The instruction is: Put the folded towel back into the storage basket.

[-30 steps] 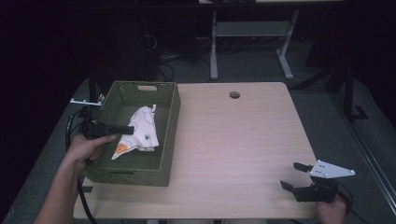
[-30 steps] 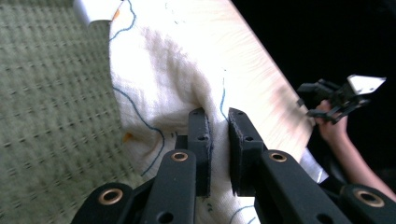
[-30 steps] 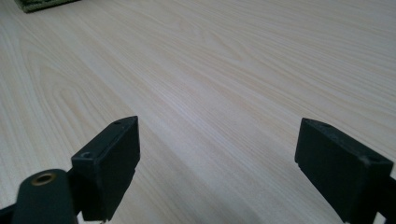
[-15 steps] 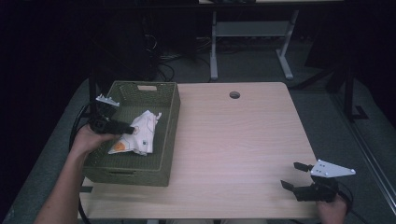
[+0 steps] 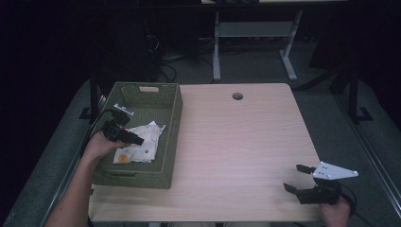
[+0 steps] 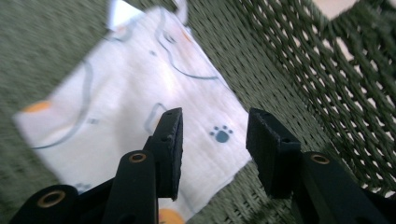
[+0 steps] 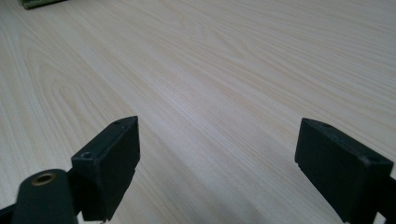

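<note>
At the left of the high view, a hand [image 5: 101, 145] holds the left gripper [image 5: 137, 140] inside the green woven basket [image 5: 172, 113], low over its floor and pointing toward the basket's right wall. Its jaws have just been opening and now stand partly apart; nothing is pinched between them. The cloth [image 5: 139, 146], white with orange spots, grey lines and a small paw print, lies crumpled on the basket floor directly under and just ahead of this gripper. In the left gripper view the cloth [image 6: 126, 107] spreads out flat beneath the two black jaws, the paw print showing in the gap between them, while the pads [image 6: 173, 140] hang above the fabric without pressing on it. The basket wall [image 6: 327, 84] rises just beyond the jaw on the right of that view, and the cloth's near corner ends just short of it.

To the right of the basket the table [image 5: 236, 142] runs bare and pale, with a small round hole [image 5: 237, 96] near its far edge, well away from both grippers.

At the right, near the table's front corner, the right gripper [image 5: 294, 178] sits low over the wood, its grey plate on top, pointing left toward the basket but well apart from it. Its jaws are spread wide with only table [image 7: 219, 93] between them.
</note>
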Available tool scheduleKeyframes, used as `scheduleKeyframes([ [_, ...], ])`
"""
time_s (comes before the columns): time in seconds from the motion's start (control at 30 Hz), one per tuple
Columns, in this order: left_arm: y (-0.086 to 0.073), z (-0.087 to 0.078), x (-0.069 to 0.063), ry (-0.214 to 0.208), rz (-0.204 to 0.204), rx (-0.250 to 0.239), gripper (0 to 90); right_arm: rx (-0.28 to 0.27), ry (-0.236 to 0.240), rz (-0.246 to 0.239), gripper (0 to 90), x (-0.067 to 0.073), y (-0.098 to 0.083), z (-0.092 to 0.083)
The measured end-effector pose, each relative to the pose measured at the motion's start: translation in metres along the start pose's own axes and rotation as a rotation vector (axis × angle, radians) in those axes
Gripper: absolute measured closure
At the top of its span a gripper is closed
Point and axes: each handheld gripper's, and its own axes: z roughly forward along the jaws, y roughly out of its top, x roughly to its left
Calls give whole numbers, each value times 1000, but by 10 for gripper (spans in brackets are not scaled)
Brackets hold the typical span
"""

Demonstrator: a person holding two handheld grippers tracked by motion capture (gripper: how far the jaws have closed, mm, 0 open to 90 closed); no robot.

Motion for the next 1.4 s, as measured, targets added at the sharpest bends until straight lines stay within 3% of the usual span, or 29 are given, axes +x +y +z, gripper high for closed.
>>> scheduleKeyframes([
  [0.13,4,17,-5,-9,28,76,560,2,1,0,135,0,0,0],
  [0.2,6,31,-8,-49,11,122,566,0,2,-1,135,0,0,-1],
  [0.27,8,41,-10,-27,34,182,564,-1,2,0,135,0,0,-1],
  [0.3,8,41,-10,-27,34,182,552,-1,2,0,135,0,0,-1],
  [0.37,8,49,-12,-10,42,235,535,-5,2,2,135,0,0,-2],
  [0.5,10,57,-11,28,55,250,543,-5,4,2,135,-1,0,-2],
  [0.57,10,57,-11,46,48,251,606,-5,4,3,135,-1,0,-2],
  [0.63,10,56,-13,81,70,248,733,-8,3,1,135,-1,0,-3],
  [0.7,11,53,-13,82,53,242,838,-15,2,1,135,-1,1,-4],
  [0.9,11,41,-14,23,32,196,862,-15,3,-1,135,0,1,-4],
  [0.97,10,41,-16,-81,25,218,853,-16,2,-3,135,0,1,-4],
  [1.03,10,41,-17,-68,38,217,694,-15,3,-5,135,0,1,-4],
  [1.07,12,37,-14,-39,9,179,619,-14,3,-4,135,0,1,-4],
  [1.13,12,34,-10,7,-13,153,601,-15,2,-2,135,1,1,-4],
  [1.17,12,34,-10,7,-13,153,598,-15,2,-2,135,1,1,-4],
  [1.2,13,32,-5,92,-51,127,594,-13,4,-3,135,1,1,-4],
  [1.23,12,31,-1,122,-62,123,601,-12,4,-2,135,1,1,-4],
  [1.33,11,32,9,159,-97,117,669,-14,2,-1,135,1,1,-4],
  [1.4,11,33,11,167,-97,125,697,-15,-1,1,135,0,1,-4],
])
